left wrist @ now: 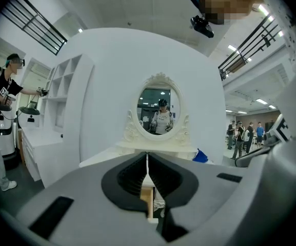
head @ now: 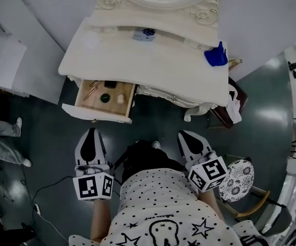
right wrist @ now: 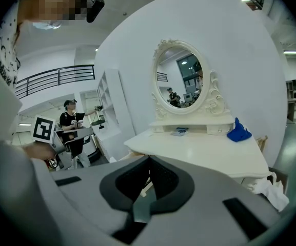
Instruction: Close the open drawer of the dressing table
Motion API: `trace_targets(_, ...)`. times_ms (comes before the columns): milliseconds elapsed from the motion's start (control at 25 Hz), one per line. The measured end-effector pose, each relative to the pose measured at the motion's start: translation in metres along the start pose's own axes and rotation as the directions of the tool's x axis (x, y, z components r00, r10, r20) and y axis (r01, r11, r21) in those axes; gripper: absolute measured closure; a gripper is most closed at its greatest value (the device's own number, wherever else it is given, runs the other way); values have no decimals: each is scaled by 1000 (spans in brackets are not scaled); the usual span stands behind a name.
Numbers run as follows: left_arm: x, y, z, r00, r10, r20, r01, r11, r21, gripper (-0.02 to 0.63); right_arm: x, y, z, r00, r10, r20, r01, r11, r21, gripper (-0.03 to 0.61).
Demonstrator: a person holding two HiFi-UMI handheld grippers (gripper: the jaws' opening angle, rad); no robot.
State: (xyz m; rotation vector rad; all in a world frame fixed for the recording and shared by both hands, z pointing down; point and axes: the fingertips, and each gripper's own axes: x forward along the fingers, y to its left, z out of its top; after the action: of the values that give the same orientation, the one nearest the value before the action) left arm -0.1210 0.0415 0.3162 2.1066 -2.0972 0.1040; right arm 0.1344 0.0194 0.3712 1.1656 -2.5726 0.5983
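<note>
Both the left gripper (head: pixel 92 132) and right gripper (head: pixel 182 135) hold jaws shut and empty, short of the open drawer (head: pixel 94 111); an off-centre push could skew and jam it.

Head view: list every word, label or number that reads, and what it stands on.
No text is legible.
Shirt: small lettering above the cartoon print, too small to read.
Box on the dressing table: blue print, blurred.
Left marker cube, right marker cube: square code patterns, no letters.
</note>
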Motion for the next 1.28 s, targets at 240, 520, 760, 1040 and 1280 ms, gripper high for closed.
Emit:
trace_targets(240,17,23,-5,1000,-5,-18,5,1000,0,592,16,3,2,999,-32,-11,33,999,6,569)
trace_targets(520,53,57,-5,998,-37,-54,38,999,4,592,44,10,25,996,-87,-8,87,996,24,569)
trace_targets(760,77,82,-20,991,-74,-108,74,997,-3,592,64,18,28,991,-129,-22,130,991,34,569)
trace_targets(1040,94,92,-39,982,-109,-156,110,994,-8,592,76,14,24,984,-171,-42,173,984,49,569)
trace_targets(1280,94,99,-52,975,-102,-195,99,995,-27,592,86,16,21,985,-155,-72,159,986,58,569)
